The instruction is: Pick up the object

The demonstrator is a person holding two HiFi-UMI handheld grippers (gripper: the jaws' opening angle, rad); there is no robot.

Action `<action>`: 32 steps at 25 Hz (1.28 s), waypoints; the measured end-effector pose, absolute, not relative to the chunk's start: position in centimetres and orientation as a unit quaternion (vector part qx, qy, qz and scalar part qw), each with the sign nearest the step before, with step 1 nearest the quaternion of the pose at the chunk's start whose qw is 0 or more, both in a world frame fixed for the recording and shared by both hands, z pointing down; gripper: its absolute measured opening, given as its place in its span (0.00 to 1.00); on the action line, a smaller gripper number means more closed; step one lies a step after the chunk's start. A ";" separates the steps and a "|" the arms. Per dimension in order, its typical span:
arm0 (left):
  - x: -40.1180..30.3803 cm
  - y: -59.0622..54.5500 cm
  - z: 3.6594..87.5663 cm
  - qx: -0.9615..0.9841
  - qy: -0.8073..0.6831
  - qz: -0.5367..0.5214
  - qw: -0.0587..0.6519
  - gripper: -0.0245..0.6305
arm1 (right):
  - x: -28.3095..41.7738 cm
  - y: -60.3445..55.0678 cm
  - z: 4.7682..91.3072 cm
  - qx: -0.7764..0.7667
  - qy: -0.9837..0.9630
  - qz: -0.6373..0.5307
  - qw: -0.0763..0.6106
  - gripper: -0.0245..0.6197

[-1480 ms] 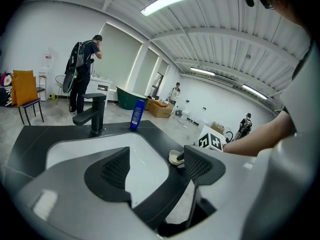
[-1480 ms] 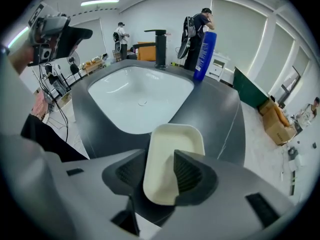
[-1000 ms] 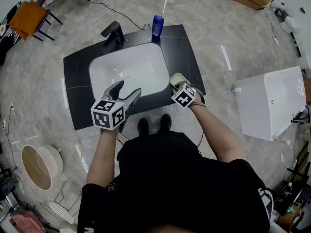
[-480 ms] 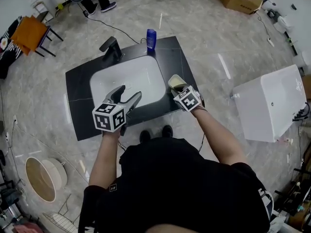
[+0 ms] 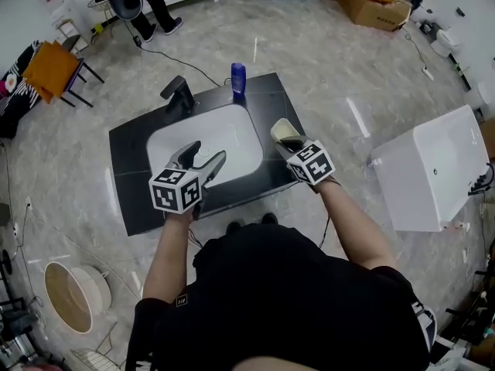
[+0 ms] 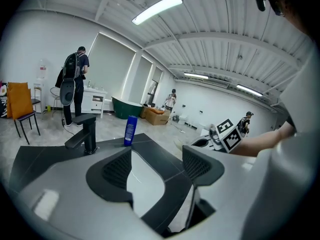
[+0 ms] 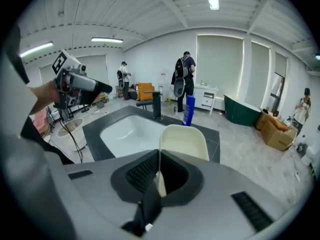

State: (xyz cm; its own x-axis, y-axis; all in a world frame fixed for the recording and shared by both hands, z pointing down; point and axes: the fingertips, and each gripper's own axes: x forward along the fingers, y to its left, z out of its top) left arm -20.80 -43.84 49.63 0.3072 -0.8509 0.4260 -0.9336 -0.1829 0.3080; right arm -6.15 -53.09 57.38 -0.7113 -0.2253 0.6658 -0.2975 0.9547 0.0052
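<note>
Cream dish [image 7: 184, 140] clamped in the right gripper [image 7: 159, 159]
The jaws are closed on the dish's near rim, over the black counter [image 5: 288, 103] just right of the basin [image 5: 232, 134]. Its long axis runs straight out from the jaws, far end towards the blue bottle [image 5: 238, 76]. The left gripper [image 6: 159, 165] has its jaws apart with nothing between them

Bright ceiling tubes [image 6: 156, 8]; floor [image 5: 358, 107] glare; fisheye edges.

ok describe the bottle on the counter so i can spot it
Start at the black countertop around the white basin. At its far edge, right of the black faucet in the head view, stands the bottle. It alone is blue.
</note>
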 end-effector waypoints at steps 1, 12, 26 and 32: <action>-20.9 -43.9 49.5 0.765 -0.584 0.079 0.260 0.53 | -6.1 -53.0 56.7 0.142 -0.927 0.051 0.345 0.08; -22.1 -44.8 46.2 0.768 -0.590 0.041 0.247 0.52 | -4.4 -51.8 47.2 0.150 -0.965 0.059 0.209 0.08; -25.0 -45.0 42.6 0.757 -0.627 0.047 0.177 0.49 | 0.9 -53.9 38.5 0.225 -0.972 0.071 0.021 0.07; -25.6 -45.1 42.4 0.752 -0.634 0.045 0.175 0.48 | 0.8 -54.1 38.0 0.224 -0.972 0.071 0.005 0.07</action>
State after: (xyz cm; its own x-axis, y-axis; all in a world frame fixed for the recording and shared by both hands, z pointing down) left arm -25.57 -45.09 42.45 0.1929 -0.9373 0.2903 -0.9691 -0.1357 0.2060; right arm 0.79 -54.15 38.04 -0.8993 -0.4354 0.0419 -0.4369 0.8893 -0.1351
